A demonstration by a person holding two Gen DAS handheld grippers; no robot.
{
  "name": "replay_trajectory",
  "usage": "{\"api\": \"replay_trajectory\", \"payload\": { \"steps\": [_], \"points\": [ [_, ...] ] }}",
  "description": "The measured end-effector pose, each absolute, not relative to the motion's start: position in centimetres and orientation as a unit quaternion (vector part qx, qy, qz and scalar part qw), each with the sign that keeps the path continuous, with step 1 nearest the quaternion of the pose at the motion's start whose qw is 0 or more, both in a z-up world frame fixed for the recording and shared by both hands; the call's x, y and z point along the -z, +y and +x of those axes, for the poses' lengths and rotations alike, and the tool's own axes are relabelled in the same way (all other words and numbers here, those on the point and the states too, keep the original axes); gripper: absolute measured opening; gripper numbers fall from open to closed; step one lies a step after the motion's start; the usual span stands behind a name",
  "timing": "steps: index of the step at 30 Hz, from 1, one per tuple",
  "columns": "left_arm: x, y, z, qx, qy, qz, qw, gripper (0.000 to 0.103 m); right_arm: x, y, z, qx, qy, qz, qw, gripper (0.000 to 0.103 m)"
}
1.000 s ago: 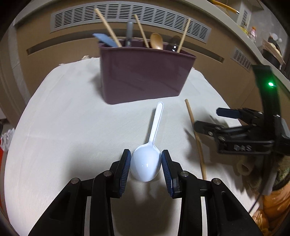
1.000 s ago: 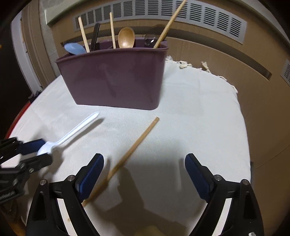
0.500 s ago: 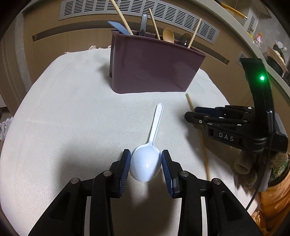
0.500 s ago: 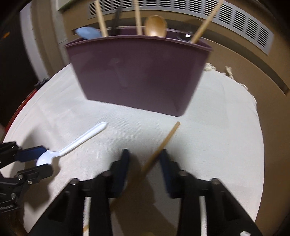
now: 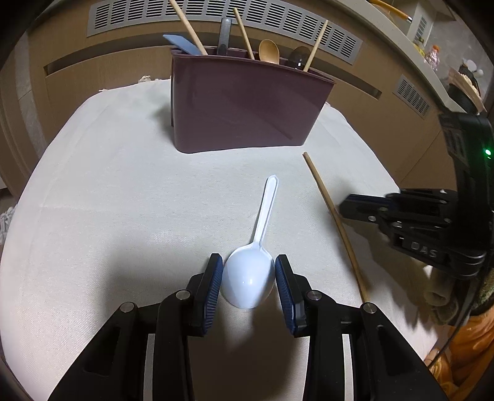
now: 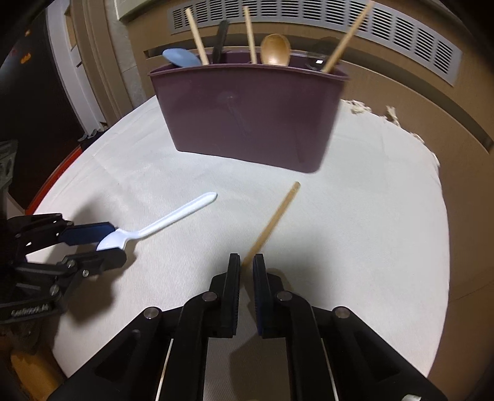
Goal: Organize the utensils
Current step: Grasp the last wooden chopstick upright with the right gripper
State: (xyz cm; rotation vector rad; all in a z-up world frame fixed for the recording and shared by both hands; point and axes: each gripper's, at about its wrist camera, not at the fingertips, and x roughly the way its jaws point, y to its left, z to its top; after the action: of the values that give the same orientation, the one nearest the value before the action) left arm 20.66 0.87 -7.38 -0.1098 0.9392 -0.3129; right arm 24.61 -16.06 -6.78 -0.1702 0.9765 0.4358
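In the left wrist view the left tool (image 5: 249,279) sits as it did a second ago, its blue pads pressed against either side of the bowl of the white spoon (image 5: 250,277), whose handle lies on the cloth pointing toward the bin (image 5: 247,105). What has changed is at the right: the right tool (image 5: 352,206), a second ago open over the chopstick (image 5: 335,222), now has its tips together on it. The white cloth (image 5: 108,200) covers the tabletop, and the maroon bin at its far edge holds wooden sticks, a wooden spoon and a blue utensil, with a slatted vent (image 5: 278,21) on the tan wall behind. In the right wrist view the right tool (image 6: 246,268) has just been closing from wide apart and is now clamped on the chopstick (image 6: 271,222), which runs out toward the bin (image 6: 250,114). At left the left tool (image 6: 106,243) grips the spoon (image 6: 160,223). The cloth (image 6: 370,231) is fringed at its far edge.
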Motion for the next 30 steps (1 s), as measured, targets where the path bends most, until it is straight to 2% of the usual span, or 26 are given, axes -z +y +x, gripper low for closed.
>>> {"api": "replay_trajectory", "payload": {
  "steps": [7,13,17,19,20,22,23,30],
  "points": [
    [7.5,0.2,20.9,0.154,0.461,-0.039,0.873,0.037,6.8,-17.9,27.4,-0.178,0.474,-0.038,0.862,0.009],
    [7.4,-0.1,20.8,0.147,0.458,-0.034,0.876,0.037,7.6,-16.2,30.4,-0.154,0.495,0.007,0.855,0.022],
    [7.5,0.5,20.9,0.142,0.455,-0.044,0.878,0.037,8.2,-15.1,31.4,-0.133,0.499,0.002,0.856,0.023],
    [7.7,0.8,21.0,0.144,0.454,-0.053,0.878,0.037,8.3,-14.0,31.4,-0.132,0.493,-0.034,0.859,0.024],
    [7.7,0.9,20.9,0.145,0.453,-0.055,0.878,0.037,8.3,-13.5,31.4,-0.131,0.489,-0.053,0.861,0.023],
    [7.6,1.1,20.9,0.147,0.452,-0.059,0.878,0.037,8.3,-12.9,31.1,-0.139,0.485,-0.073,0.861,0.01],
    [7.6,1.2,20.8,0.148,0.452,-0.06,0.878,0.037,8.2,-12.9,31.0,-0.146,0.488,-0.068,0.858,0.008],
    [7.6,1.3,20.8,0.15,0.455,-0.058,0.876,0.04,5.0,-14.2,27.9,-0.197,0.462,-0.037,0.864,0.006]
  ]
}}
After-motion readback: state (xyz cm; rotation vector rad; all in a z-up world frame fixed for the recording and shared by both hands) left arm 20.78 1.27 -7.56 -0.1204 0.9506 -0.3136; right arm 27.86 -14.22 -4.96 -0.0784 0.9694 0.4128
